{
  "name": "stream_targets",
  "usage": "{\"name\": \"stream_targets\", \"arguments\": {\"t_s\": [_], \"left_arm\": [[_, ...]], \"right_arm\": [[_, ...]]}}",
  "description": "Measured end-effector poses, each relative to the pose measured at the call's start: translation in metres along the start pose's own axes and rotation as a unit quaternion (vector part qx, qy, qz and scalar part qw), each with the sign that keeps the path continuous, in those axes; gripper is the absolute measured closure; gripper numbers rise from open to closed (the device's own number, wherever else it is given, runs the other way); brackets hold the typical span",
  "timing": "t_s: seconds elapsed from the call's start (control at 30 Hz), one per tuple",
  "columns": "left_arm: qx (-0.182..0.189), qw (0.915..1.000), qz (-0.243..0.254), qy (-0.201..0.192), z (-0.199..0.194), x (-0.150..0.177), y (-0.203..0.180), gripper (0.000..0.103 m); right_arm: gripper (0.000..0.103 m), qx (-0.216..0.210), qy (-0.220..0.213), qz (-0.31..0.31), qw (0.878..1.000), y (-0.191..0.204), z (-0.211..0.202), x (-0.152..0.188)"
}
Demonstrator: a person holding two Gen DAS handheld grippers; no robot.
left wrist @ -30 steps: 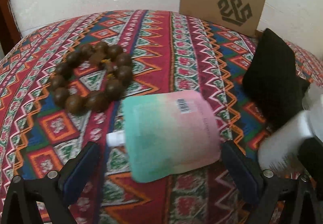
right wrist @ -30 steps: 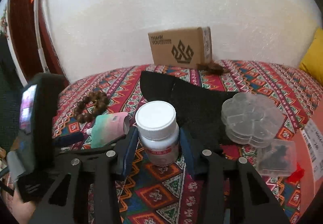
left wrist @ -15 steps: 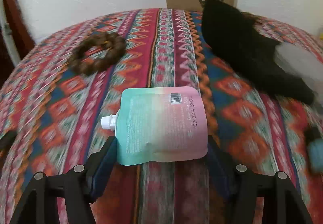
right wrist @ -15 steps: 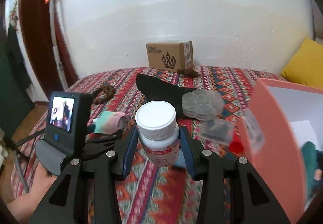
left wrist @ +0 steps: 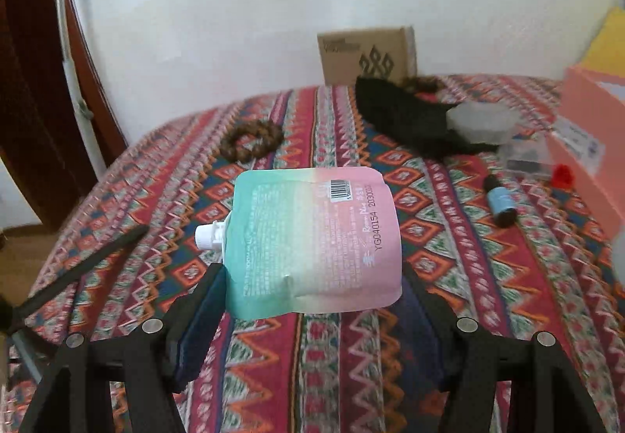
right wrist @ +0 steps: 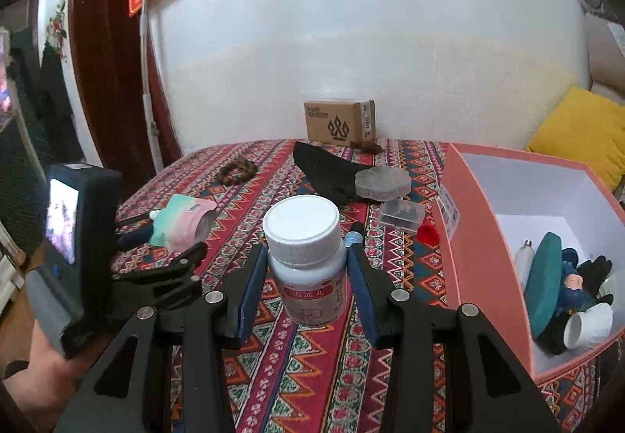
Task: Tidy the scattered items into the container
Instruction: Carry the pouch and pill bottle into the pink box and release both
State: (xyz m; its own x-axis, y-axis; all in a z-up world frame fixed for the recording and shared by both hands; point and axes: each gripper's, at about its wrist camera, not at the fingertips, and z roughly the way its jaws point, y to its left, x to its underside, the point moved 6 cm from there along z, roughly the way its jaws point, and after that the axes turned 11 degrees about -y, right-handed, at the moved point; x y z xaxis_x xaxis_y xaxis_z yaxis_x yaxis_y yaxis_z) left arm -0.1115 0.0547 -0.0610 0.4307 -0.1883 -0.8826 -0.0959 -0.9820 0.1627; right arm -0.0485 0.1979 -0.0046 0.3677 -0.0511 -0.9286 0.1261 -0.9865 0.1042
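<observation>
A teal-and-pink spout pouch [left wrist: 312,237] hangs above the patterned bedspread [left wrist: 488,296], and my left gripper [left wrist: 312,277] is shut on its lower edge. The right wrist view shows the same pouch [right wrist: 183,222] at the left, held off the cloth. My right gripper [right wrist: 306,257] is shut on a white-capped pill bottle [right wrist: 308,265], which is upright and lifted. The pink container box [right wrist: 472,249] stands open at the right of that gripper, with several items lying in its near corner. In the left wrist view only its wall [left wrist: 586,128] shows at the far right.
On the bedspread lie a bead bracelet [left wrist: 252,140], a black cloth [left wrist: 402,116], a clear flower-shaped case [left wrist: 482,120], a small clear box [left wrist: 525,157], a small blue bottle [left wrist: 502,204] and a red cap [left wrist: 562,175]. A cardboard box [left wrist: 367,54] stands against the wall.
My left gripper closed on the pouch and lifted it off the bedspread. Both grippers rose and drew back, and the pink box came into view on the right.
</observation>
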Motion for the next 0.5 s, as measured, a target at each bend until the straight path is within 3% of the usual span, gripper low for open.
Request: {"name": "stream_targets", "arguments": {"t_s": [0.2,0.4,0.5], "left_arm": [[-0.001,0.9986,0.010,-0.051,-0.062,-0.003,-0.018,0.031],[0.002,0.9956,0.020,-0.092,-0.092,-0.014,-0.031,0.031],[0.009,0.9911,0.018,-0.132,-0.112,-0.029,-0.034,0.031]], "right_arm": [[0.058,0.001,-0.028,-0.020,0.999,0.002,-0.031,-0.005],[0.058,0.011,-0.040,-0.014,0.999,-0.011,-0.058,-0.010],[0.058,0.021,-0.054,-0.008,0.998,-0.021,-0.069,-0.018]]}}
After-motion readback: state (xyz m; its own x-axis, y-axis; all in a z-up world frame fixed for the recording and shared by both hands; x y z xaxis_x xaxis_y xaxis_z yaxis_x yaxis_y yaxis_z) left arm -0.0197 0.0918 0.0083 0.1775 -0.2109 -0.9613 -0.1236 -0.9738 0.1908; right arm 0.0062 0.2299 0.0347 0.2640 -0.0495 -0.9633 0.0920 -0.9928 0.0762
